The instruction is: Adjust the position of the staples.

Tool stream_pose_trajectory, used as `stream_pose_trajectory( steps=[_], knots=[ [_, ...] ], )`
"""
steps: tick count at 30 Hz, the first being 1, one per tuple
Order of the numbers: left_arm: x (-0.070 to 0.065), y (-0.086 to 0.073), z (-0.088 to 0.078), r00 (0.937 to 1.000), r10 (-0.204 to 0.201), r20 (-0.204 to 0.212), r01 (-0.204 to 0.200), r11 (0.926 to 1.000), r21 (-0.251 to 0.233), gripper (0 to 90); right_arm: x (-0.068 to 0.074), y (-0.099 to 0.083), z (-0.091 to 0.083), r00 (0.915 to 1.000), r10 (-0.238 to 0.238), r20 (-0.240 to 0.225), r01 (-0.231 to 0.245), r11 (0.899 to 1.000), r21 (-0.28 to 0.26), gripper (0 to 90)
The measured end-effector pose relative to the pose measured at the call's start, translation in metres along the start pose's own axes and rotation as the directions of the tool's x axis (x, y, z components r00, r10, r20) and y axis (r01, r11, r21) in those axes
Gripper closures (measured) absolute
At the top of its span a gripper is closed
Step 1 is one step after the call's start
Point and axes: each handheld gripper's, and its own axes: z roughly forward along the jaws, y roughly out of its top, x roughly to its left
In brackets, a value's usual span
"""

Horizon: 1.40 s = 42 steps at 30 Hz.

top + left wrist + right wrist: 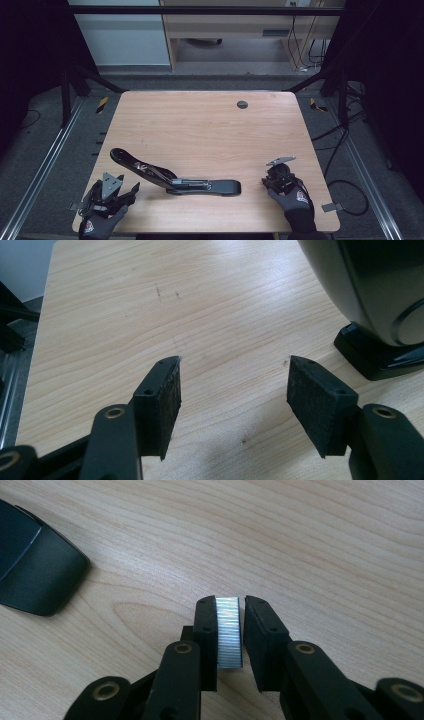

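High view: a person's two gloved hands come in from the bottom edge of a light wooden table [200, 125], each holding a black two-jaw gripper. A long black stapler [172, 179] lies opened out flat on the near half of the table, between the two hands. Its curved top arm stretches toward the left, and its base stretches toward the right.

The left gripper [131, 192] rests at the near left corner of the table, just beside the stapler's curved arm and apart from it. In the left gripper view, the left gripper [234, 390] has its jaws spread, with bare wood between the two dark pads and nothing held. A rounded black part of the stapler [380, 300] fills the upper right corner there, clear of the jaws.

The right gripper [270, 184] sits low at the near right of the table, just to the right of the stapler's base end. In the right gripper view, the right gripper [231, 630] pinches a silvery strip of staples [229, 632] between its pads. The strip stands on edge, its fine ribs running across it. It lies flat against the left pad, and the right pad sits close on its other side. The rounded black end of the stapler [37, 575] lies at the left of that view, well apart from the staples.
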Motion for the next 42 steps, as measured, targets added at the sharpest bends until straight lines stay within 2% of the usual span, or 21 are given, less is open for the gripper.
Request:
stream_pose_trajectory(
  steps=[9, 16, 28, 29, 32, 33, 37, 40, 41, 42],
  knots=[
    [0.000, 0.000, 0.000, 1.0000, 0.000, 0.000, 0.000, 1.0000, 0.001, 38.4, -0.001, 0.000, 0.000, 0.9999, -0.010, -0.006, 0.010, 1.000, 0.001, 78.4],
    [0.000, 0.000, 0.000, 1.0000, 0.001, 0.001, -0.001, 1.0000, 0.002, 38.4, -0.002, 0.000, -0.005, 0.9996, -0.010, -0.025, 0.010, 1.000, -0.018, 78.4],
    [0.001, 0.000, 0.000, 1.0000, -0.001, 0.004, 0.001, 1.0000, -0.002, 38.4, 0.001, 0.002, -0.015, 0.9961, -0.078, -0.042, 0.074, 0.994, -0.081, 78.5],
    [0.001, -0.001, 0.000, 1.0000, -0.002, 0.005, 0.002, 1.0000, -0.002, 38.4, 0.002, 0.003, -0.017, 0.9963, -0.068, -0.052, 0.064, 0.995, -0.083, 78.5],
    [0.002, -0.001, 0.000, 1.0000, -0.006, 0.006, 0.006, 1.0000, -0.002, 38.4, 0.002, 0.004, -0.019, 0.9943, -0.094, -0.052, 0.087, 0.990, -0.111, 78.5],
    [0.002, -0.001, 0.000, 1.0000, -0.003, 0.006, 0.003, 1.0000, 0.000, 38.4, 0.003, 0.005, -0.021, 0.9946, -0.081, -0.064, 0.074, 0.991, -0.111, 78.5],
    [0.001, 0.000, 0.001, 1.0000, 0.000, 0.008, 0.000, 1.0000, 0.002, 38.4, 0.006, 0.007, -0.026, 0.9928, -0.089, -0.081, 0.077, 0.987, -0.142, 78.5],
    [0.001, 0.000, 0.001, 1.0000, 0.000, 0.006, 0.000, 1.0000, 0.001, 38.4, 0.007, 0.008, -0.029, 0.9894, -0.108, -0.097, 0.091, 0.982, -0.165, 78.5],
    [0.001, 0.000, 0.001, 1.0000, -0.003, 0.006, 0.002, 1.0000, 0.003, 38.4, 0.008, 0.009, -0.031, 0.9856, -0.135, -0.102, 0.115, 0.977, -0.182, 78.5],
    [0.002, 0.000, 0.001, 1.0000, -0.003, 0.006, 0.003, 1.0000, 0.003, 38.4, 0.010, 0.010, -0.032, 0.9846, -0.139, -0.106, 0.117, 0.974, -0.193, 78.5]
  ],
)
